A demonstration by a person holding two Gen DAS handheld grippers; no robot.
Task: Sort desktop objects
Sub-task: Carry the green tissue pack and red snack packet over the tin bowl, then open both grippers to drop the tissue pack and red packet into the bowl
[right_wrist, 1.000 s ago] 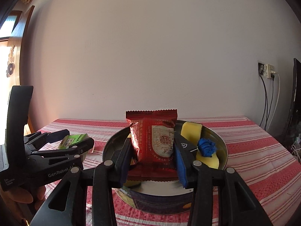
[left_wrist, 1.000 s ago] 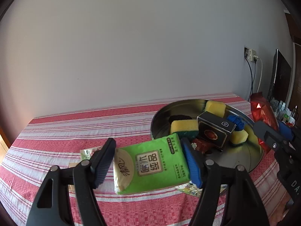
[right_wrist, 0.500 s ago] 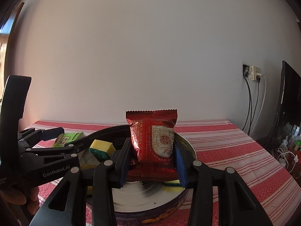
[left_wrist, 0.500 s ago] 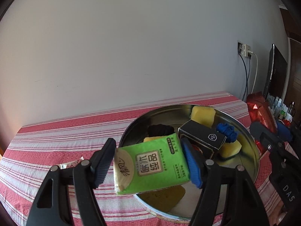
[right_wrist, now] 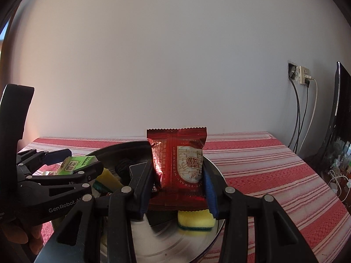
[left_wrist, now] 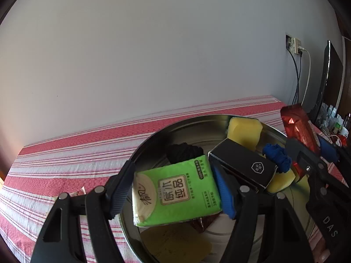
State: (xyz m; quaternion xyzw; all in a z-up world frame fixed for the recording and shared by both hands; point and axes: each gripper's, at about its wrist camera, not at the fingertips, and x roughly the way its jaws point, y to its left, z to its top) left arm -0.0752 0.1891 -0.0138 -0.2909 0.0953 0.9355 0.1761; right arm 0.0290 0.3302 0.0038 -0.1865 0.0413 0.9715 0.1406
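Observation:
My left gripper (left_wrist: pixel 173 188) is shut on a green tissue pack (left_wrist: pixel 175 191) and holds it over the near left part of a round metal tin (left_wrist: pixel 153 138). My right gripper (right_wrist: pixel 178 189) is shut on a red foil snack packet (right_wrist: pixel 178 171), held upright above the same tin (right_wrist: pixel 216 225). In the tin lie yellow sponges (left_wrist: pixel 244 130), a black box (left_wrist: pixel 243 164), a blue crumpled thing (left_wrist: pixel 277 156) and a black bundle (left_wrist: pixel 184 152). The right gripper with the red packet (left_wrist: pixel 296 127) shows at the right of the left wrist view.
The table has a red and white striped cloth (left_wrist: pixel 76 153). A small packet (left_wrist: pixel 76 194) lies on it left of the tin. A wall is behind; a socket with cables (right_wrist: pixel 301 75) and a dark screen (right_wrist: pixel 340 114) stand at the right.
Both grippers moved in over the tin with their loads still held. The tin has grown larger in both views; the left gripper went from over the cloth to above the tin.

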